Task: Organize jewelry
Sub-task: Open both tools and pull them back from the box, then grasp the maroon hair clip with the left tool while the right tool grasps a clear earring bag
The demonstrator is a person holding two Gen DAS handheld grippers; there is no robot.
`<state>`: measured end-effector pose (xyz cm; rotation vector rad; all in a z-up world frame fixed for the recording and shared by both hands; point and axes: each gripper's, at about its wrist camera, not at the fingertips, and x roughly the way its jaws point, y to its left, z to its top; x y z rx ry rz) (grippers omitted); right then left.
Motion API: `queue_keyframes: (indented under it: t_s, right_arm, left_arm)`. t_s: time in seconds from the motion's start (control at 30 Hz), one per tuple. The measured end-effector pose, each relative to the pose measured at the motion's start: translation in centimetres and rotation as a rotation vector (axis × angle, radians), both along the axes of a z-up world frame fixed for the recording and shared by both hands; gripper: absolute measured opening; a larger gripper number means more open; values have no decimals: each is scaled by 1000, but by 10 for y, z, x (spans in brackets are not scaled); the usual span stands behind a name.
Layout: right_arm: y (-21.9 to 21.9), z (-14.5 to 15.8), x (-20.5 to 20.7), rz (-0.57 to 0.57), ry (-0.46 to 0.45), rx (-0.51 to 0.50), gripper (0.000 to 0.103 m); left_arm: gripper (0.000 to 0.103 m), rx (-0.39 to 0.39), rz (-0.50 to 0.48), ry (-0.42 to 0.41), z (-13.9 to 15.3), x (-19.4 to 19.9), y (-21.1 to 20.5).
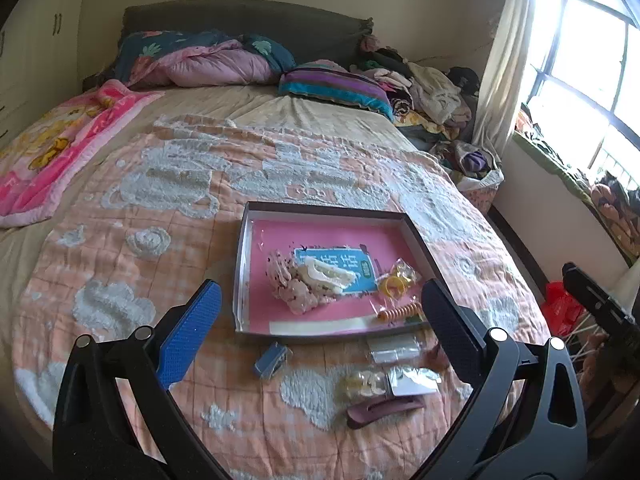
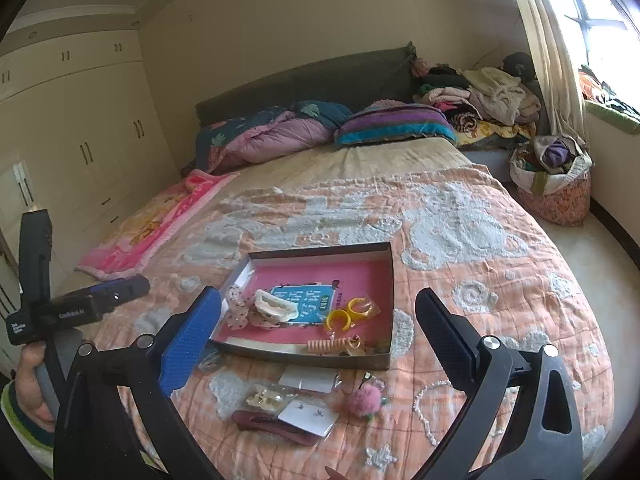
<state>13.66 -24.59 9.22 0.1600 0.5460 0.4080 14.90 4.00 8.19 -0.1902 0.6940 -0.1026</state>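
A shallow box with a pink lining [image 1: 276, 228] [image 2: 360, 264] lies on the bed. It holds a cream hair claw [image 1: 328, 274] [image 2: 274, 306], a pink scrunchie [image 1: 298, 298], yellow hoop earrings in a bag [image 1: 394, 282] [image 2: 346, 314] and an orange spiral tie [image 1: 400, 312] [image 2: 326, 345]. In front of the box lie a dark red hair clip [image 1: 380, 406] [image 2: 272, 426], earring cards [image 1: 412, 382] [image 2: 308, 418], a small blue clip [image 1: 270, 358], a pink pompom [image 2: 362, 398] and a pearl necklace [image 2: 426, 400]. My left gripper [image 1: 320, 328] and right gripper [image 2: 318, 332] are both open and empty, above the bed in front of the box.
The orange and white quilt [image 1: 200, 184] covers the bed. Pillows and a clothes pile [image 2: 480, 96] lie at the headboard. A pink blanket [image 1: 52, 144] lies at the left. A filled bag [image 2: 554, 176] stands on the floor by the window. Wardrobes [image 2: 72, 140] line the left wall.
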Motion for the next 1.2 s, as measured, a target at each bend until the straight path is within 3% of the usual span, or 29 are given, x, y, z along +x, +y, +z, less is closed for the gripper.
queue_keyframes:
  t_s: [0.43, 1.2]
  right_arm:
    - [4, -6, -35, 53, 6, -35, 97]
    - [-1, -37, -52, 80, 94, -53, 97]
  left_arm:
    - [94, 58, -36, 33, -19, -31, -17]
    - [94, 140, -128, 156, -75, -57, -43]
